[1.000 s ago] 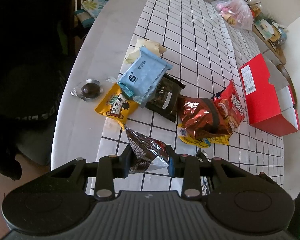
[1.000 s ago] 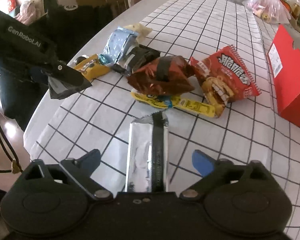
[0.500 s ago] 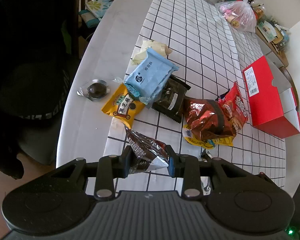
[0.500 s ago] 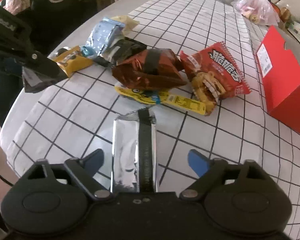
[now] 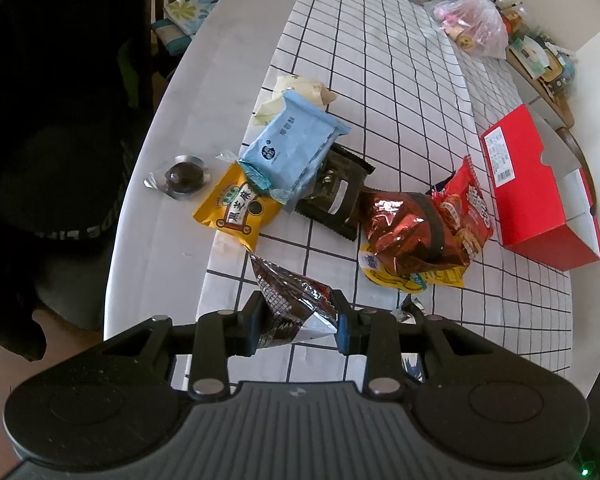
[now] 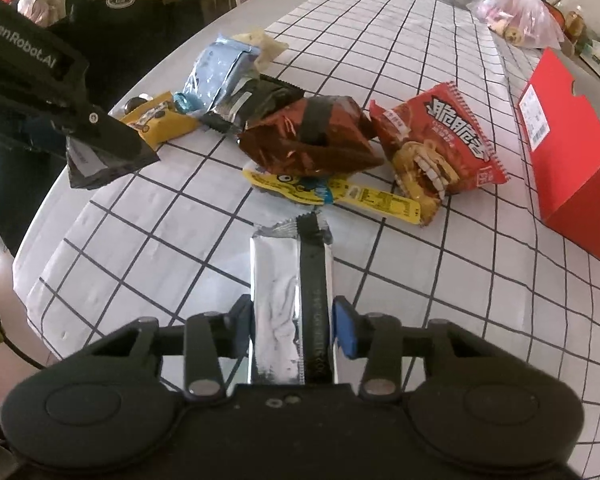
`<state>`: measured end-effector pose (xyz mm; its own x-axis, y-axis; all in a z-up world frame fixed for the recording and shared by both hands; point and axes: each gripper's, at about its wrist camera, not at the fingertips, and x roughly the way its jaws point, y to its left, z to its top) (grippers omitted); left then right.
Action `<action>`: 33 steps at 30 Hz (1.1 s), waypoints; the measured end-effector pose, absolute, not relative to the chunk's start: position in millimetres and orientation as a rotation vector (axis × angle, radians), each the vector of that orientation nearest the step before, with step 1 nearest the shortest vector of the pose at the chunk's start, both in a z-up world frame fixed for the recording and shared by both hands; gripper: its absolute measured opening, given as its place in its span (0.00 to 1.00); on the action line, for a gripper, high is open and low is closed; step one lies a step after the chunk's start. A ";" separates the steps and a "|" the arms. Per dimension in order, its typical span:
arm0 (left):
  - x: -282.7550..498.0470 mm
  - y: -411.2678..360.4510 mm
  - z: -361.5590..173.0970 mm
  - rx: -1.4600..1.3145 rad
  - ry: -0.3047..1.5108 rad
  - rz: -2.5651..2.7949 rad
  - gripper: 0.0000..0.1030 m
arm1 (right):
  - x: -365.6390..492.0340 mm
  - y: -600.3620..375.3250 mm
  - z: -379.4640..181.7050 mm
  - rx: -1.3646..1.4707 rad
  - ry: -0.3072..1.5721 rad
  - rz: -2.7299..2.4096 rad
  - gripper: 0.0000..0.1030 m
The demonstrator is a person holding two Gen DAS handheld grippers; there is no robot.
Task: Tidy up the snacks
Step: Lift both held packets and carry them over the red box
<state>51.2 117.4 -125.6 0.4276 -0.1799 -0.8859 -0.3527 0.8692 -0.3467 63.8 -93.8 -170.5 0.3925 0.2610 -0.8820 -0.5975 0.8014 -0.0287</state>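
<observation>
My left gripper (image 5: 298, 320) is shut on a crumpled dark foil snack packet (image 5: 288, 296) and holds it above the table's near edge. The right wrist view shows this gripper (image 6: 94, 136) at the left with the packet (image 6: 100, 168) hanging from it. My right gripper (image 6: 292, 324) has its jaws closing on a long silver packet (image 6: 288, 264) with a black seam. Both pads touch the packet's sides as it lies on the checked cloth (image 6: 180, 240). Beyond it lies a pile of snacks: a copper-brown bag (image 6: 308, 136), a red bag (image 6: 436, 140) and a yellow strip (image 6: 340, 194).
A red cardboard box (image 5: 536, 184) stands at the right. The pile also holds a blue packet (image 5: 296, 148), a yellow packet (image 5: 238, 208), a black packet (image 5: 336, 192) and a wrapped chocolate ball (image 5: 182, 176). Plastic bags (image 5: 472, 28) sit at the far end. A dark chair (image 5: 60, 120) is left of the table.
The right gripper's jaws have come together from wide apart onto the silver packet's sides. The left gripper kept its hold on the dark foil packet and stayed in place.
</observation>
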 end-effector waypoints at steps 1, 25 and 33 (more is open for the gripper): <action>50.7 116.4 -124.5 -0.533 1.136 0.110 0.33 | 62.0 -96.0 -167.4 -0.364 1.024 0.562 0.41; 111.5 -30.6 -40.5 -0.295 0.993 -0.131 0.33 | 119.6 -266.4 -54.1 -0.090 0.819 0.374 0.41; 165.6 -110.0 -18.2 -0.236 0.952 -0.162 0.33 | 177.9 -334.2 -45.7 -0.043 0.810 0.336 0.41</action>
<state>165.6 -110.0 -18.2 0.5706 -0.2405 -0.7852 0.0334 0.9622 -0.2704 177.9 -334.2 -45.7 0.6397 0.2783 -0.7165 -0.3108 0.9462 0.0899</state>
